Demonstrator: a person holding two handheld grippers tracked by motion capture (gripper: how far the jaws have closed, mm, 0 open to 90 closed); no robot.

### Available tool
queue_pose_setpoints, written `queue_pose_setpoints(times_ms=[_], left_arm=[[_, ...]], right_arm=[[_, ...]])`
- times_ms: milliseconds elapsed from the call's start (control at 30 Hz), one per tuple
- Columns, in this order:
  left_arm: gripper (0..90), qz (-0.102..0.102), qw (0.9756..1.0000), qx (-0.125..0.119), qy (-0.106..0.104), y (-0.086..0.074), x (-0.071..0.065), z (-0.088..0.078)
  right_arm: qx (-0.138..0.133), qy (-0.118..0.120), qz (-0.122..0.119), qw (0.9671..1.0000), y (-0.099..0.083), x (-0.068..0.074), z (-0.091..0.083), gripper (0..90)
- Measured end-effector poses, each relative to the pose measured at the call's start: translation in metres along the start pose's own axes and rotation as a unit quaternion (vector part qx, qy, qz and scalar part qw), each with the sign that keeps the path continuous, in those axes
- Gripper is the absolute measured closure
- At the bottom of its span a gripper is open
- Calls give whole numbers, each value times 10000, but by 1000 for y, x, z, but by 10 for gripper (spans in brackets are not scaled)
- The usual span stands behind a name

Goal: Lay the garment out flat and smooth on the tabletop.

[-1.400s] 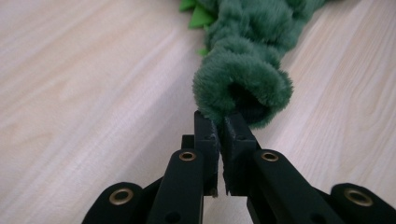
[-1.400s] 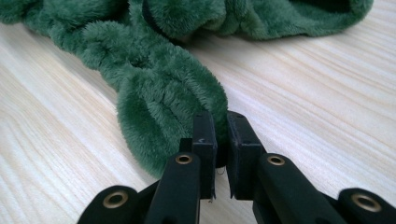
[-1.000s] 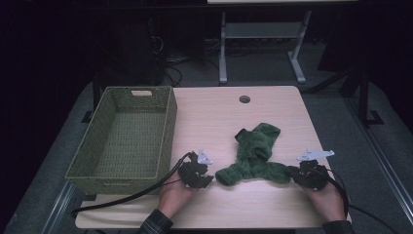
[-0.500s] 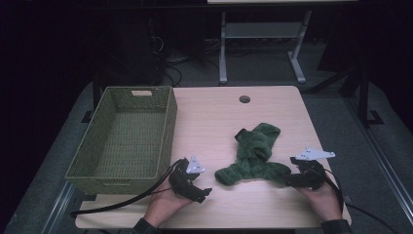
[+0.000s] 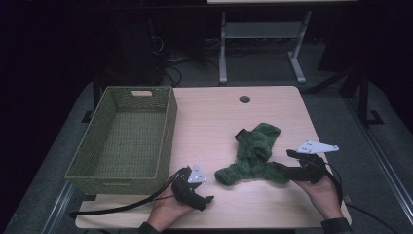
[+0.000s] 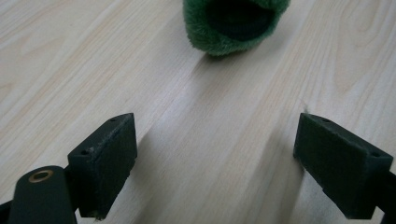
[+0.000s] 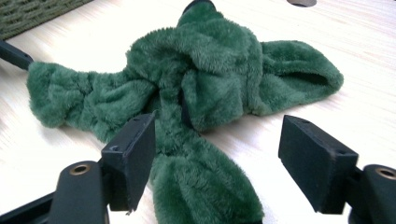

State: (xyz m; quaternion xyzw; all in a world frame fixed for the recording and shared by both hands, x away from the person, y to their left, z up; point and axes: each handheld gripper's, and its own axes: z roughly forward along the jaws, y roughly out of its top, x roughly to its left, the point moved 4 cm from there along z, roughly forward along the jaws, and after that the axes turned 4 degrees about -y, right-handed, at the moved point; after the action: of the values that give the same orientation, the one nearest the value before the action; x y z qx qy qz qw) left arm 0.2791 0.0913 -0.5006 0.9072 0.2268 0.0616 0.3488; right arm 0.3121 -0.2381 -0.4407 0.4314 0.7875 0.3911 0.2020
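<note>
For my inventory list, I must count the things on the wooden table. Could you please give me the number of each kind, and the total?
Green woven rectangular basket: 1
Dark green fluffy fabric garment: 1
Black two-jaw hand-held tool: 2, left tool and right tool
Total: 4

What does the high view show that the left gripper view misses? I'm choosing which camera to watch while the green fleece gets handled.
The high view takes in the woven basket, the whole green fleece, the round hole in the table, and the right gripper with open jaws at the fleece's near sleeve. The left gripper view gives a close look at its own wide-open jaws over bare wood. Both show the table, the left gripper and one fleece sleeve end.
</note>
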Motion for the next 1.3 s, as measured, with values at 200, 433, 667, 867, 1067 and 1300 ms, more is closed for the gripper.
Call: queue_pose_setpoints(times_ms=[200, 433, 667, 867, 1067, 1300], left_arm=[[128, 160, 9993, -315, -153, -2, 0, 3], [137, 211, 9986, -430, -212, -3, 2, 3], [141, 239, 9986, -396, -246, -3, 3, 3], [141, 243, 9987, -392, -236, -3, 3, 3], [141, 251, 9987, -392, -230, -3, 3, 3], [141, 187, 9987, -399, -253, -3, 2, 3]], right_arm=[[-57, 121, 21, 9999, 14, -1, 4, 399], [-92, 263, -85, 9996, 42, -2, 16, 534], [-67, 456, -179, 9988, 75, -4, 39, 589], [252, 579, -324, 9975, 94, 1, 75, 603], [545, 683, -380, 9954, 103, 6, 111, 623], [878, 672, -354, 9932, 105, 10, 131, 761]])
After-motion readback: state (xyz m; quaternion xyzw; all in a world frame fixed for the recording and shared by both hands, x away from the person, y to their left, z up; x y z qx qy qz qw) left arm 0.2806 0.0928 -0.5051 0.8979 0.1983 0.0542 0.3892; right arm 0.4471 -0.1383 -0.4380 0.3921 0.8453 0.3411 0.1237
